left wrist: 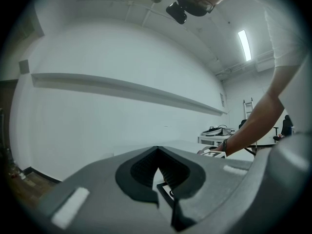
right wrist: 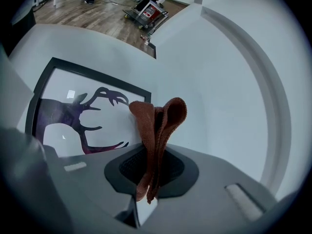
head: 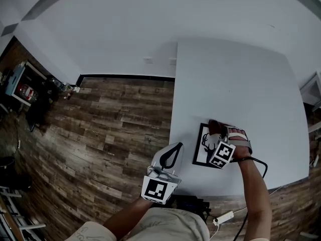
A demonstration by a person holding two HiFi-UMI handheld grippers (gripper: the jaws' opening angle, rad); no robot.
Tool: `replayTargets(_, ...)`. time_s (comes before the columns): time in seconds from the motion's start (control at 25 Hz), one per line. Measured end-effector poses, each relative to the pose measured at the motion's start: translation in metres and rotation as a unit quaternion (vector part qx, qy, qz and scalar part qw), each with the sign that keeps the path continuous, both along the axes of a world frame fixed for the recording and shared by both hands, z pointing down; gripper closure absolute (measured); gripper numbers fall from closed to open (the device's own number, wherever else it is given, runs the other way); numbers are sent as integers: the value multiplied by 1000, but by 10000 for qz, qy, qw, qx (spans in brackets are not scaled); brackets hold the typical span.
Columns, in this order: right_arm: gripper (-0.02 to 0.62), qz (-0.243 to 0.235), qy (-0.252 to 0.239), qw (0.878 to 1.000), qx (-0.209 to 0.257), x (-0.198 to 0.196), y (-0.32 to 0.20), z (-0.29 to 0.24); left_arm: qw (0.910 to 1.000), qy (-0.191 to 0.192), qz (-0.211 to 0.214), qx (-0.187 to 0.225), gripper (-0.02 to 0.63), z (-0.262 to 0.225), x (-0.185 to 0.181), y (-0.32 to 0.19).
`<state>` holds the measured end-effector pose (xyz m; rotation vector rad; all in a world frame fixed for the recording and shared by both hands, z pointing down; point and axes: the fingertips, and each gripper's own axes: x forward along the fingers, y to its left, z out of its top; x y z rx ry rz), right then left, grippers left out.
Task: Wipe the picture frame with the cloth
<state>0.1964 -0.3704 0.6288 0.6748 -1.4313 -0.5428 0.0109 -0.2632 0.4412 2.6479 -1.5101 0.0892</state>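
Observation:
A black-edged picture frame [head: 202,145] with a dark deer print lies flat near the front of the white table [head: 235,84]. My right gripper [head: 216,130] hovers over the frame's right part, shut on a rust-brown cloth [head: 212,125]. In the right gripper view the folded cloth [right wrist: 157,123] stands up out of the jaws, its end by the frame's [right wrist: 73,108] right edge. My left gripper [head: 175,148] hangs at the table's front left edge, left of the frame, shut with nothing in it. In its own view the left gripper [left wrist: 157,150] points at a white wall.
Wooden floor [head: 110,134] lies left of the table. A cable [head: 256,160] runs off the front edge to a power strip [head: 224,218]. Shelves and clutter [head: 25,87] stand far left. Another table [left wrist: 217,136] sits behind the person's arm [left wrist: 253,126].

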Motion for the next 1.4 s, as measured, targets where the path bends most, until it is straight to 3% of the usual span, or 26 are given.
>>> replayTargets(0.76, 535, 9, 58, 9999, -161, -1, 9, 21, 10000, -30, 37, -44, 606, 4, 7, -2)
replayTargets(1.4, 535, -136, 107, 9989, -440, -6, 47, 30, 10000, -27, 41, -45, 606, 11, 8, 0)
